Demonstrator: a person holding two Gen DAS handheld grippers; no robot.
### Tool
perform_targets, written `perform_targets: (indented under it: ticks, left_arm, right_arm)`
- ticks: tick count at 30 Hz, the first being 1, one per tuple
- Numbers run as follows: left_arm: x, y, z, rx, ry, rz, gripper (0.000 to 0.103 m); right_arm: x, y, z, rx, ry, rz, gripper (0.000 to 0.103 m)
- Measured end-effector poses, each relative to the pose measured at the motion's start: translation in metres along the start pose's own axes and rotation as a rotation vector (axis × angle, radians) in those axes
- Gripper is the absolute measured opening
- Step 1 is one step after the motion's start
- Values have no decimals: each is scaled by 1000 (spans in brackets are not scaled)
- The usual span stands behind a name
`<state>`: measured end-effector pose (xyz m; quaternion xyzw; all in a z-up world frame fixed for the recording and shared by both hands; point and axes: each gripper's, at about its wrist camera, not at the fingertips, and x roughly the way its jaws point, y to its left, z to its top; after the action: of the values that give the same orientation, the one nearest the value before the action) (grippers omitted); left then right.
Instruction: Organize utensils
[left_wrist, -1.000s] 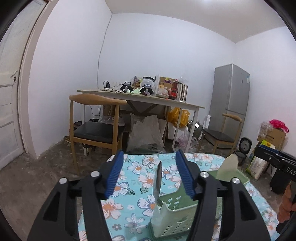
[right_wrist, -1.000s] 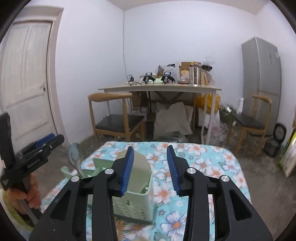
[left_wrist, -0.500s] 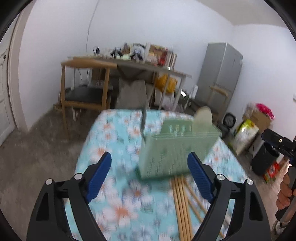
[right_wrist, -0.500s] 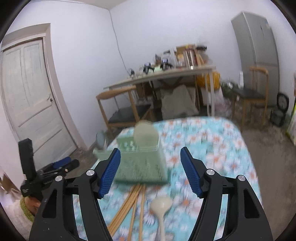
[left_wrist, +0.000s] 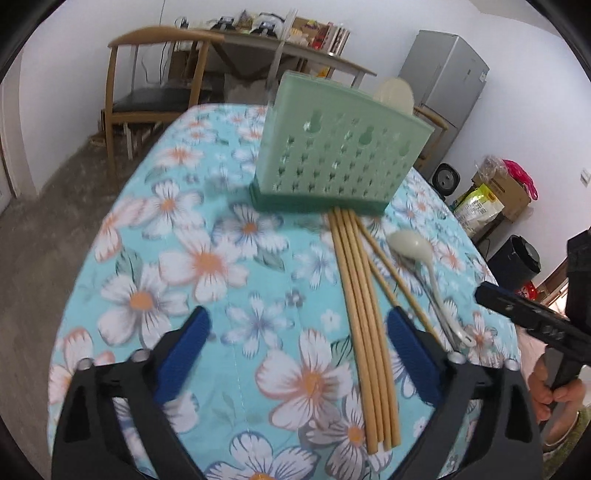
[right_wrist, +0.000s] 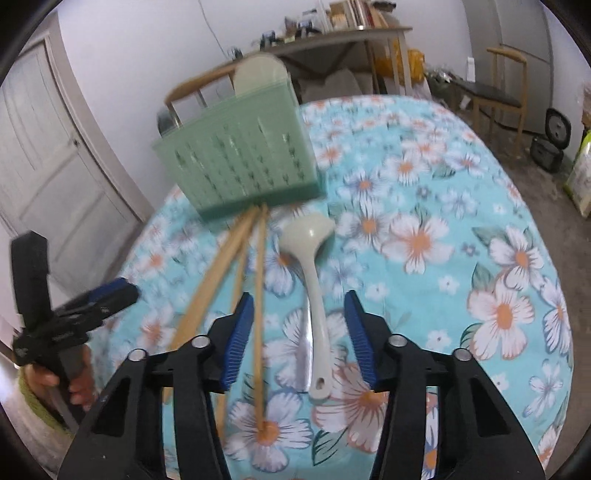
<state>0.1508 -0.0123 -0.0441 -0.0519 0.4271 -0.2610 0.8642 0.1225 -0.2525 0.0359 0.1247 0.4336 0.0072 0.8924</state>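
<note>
The green utensil basket (left_wrist: 332, 162) stands upright at the far side of the floral tablecloth (left_wrist: 192, 266), so its open top can take handles from above. The wooden chopsticks (left_wrist: 364, 325) lie bundled just near of its base, and the pale spoon (right_wrist: 314, 295) lies beside them on the right. The left gripper (left_wrist: 295, 350) hangs over the cloth, its jaws opening wide and empty, while the right gripper (right_wrist: 299, 336) closes around the spoon handle without pressing it yet
</note>
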Motion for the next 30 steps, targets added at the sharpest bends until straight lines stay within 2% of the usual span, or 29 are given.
perform_targets:
  ticks: [5, 7, 11, 13, 16, 18, 27, 30]
  left_arm:
    - [15, 17, -4, -93, 68, -27, 97]
    - [18, 22, -7, -116, 71, -40, 97]
    - [18, 19, -7, -86, 67, -38, 97]
    - [18, 19, -8, -78, 63, -38, 97]
    - [18, 20, -10, -74, 53, -46, 97]
    - [16, 21, -10, -77, 48, -53, 97]
    - [15, 21, -12, -57, 48, -62, 97]
    - [15, 20, -12, -48, 52, -56, 97]
  right_arm:
    - [23, 6, 2, -49, 35, -75, 39]
    - [36, 5, 5, -57, 70, -92, 37]
    - [60, 5, 6, -71, 134, -119, 27]
    - [63, 7, 6, -89, 137, -135, 17]
    - [62, 7, 6, -69, 145, -132, 14]
    - [60, 6, 5, -46, 157, -89, 8]
    - [37, -10, -13, 113, 219, 101, 8]
    - [24, -19, -15, 177, 203, 154, 8]
